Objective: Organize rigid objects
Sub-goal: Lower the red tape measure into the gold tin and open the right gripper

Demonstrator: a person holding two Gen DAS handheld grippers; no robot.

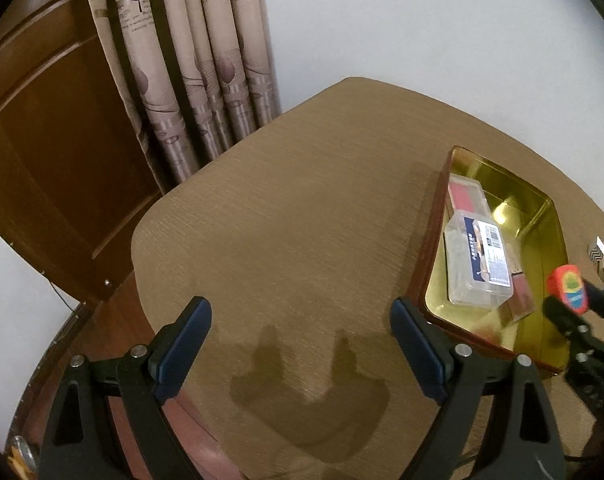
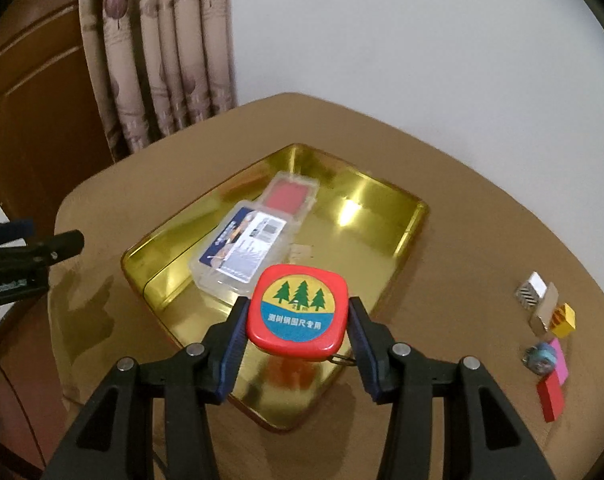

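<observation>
A red tape measure (image 2: 298, 312), its round label showing three green trees over a blue band of Chinese characters, is clamped flat between the blue-padded fingers (image 2: 233, 338) of the right gripper (image 2: 298, 330) and held above the near edge of a gold metal tin (image 2: 385, 216). Inside the tin, a clear plastic case with a blue-and-white label (image 2: 244, 250) lies propped on a second clear case holding something red (image 2: 290, 196), which sits toward the tin's far corner. A small metal loop hangs from the tape measure's underside.

To the tin's left, the left gripper (image 1: 300, 346) hangs over bare table (image 1: 302, 208), its fingers (image 1: 184, 354) spread wide and holding nothing; its shadow falls on the tabletop directly beneath. In the left wrist view the tape measure shows at the tin's right, beyond its dark red outer wall.

To the tin's right, well apart from it, a loose cluster of small pieces rests on the table: a silver block with black stripes (image 2: 531, 294), a yellow striped cube (image 2: 563, 319), a pink block (image 2: 559, 364), a red block (image 2: 549, 398) and a small bluish round item (image 2: 541, 356) too blurred to identify.

Behind the tin, beyond the table's far edge, a patterned curtain (image 2: 158, 48) hangs beside a brown wooden door (image 1: 42, 152) and a white wall (image 2: 421, 32).
</observation>
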